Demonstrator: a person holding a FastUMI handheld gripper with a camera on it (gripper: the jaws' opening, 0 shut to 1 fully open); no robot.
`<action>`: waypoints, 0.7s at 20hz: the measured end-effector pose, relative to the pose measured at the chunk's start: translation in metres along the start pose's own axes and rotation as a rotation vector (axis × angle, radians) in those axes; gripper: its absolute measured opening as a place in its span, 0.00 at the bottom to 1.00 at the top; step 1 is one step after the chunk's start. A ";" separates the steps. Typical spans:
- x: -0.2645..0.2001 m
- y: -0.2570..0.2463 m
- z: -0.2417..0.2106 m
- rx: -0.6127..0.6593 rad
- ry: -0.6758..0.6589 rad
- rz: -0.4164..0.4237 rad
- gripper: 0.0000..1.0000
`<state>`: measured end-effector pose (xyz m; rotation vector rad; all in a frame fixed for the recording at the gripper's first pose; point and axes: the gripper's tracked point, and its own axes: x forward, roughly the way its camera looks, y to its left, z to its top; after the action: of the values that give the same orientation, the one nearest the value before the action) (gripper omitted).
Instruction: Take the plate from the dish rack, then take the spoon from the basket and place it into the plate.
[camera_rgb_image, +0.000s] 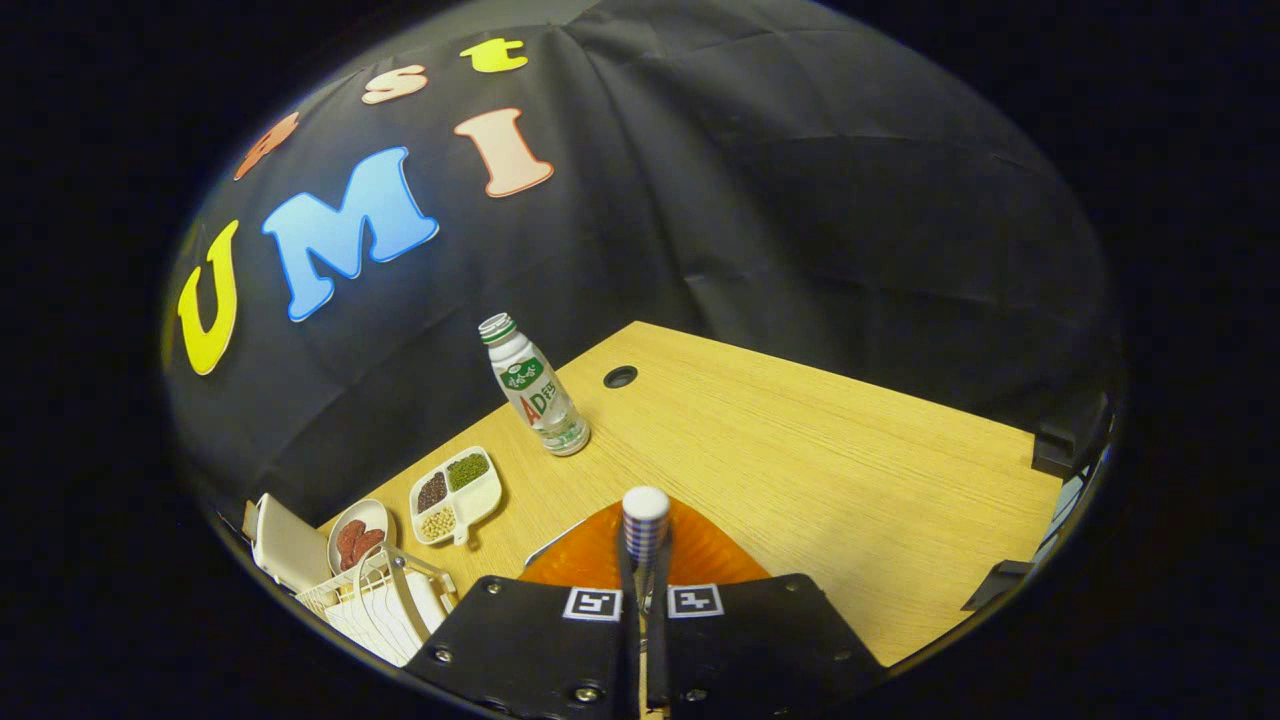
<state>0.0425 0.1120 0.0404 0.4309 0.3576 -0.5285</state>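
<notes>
Spoon (645, 530): upright, handle clamped in the claw (645, 600), above the plate.
Plate (600, 555): orange, on the desk (800, 450) just ahead.
Risk: releasing high could bounce the spoon off the plate, toward the bottle (535, 385).

A light wooden table (800, 460) with visible grain spreads out ahead of the fingers, its far corner reaching toward the booth's wall (800, 200) — black cloth, creased and folded, hanging close behind. A round cable hole (620, 377) sits near that far corner. Light falls evenly on the tabletop — the cloth stays dim.
</notes>
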 end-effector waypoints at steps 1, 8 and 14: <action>-0.002 0.002 0.003 -0.011 -0.004 0.002 0.02; -0.033 0.024 0.043 -0.123 -0.106 0.003 0.03; -0.082 0.052 0.078 -0.189 -0.206 0.030 0.03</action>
<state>0.0214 0.1480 0.1582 0.1965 0.2006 -0.4994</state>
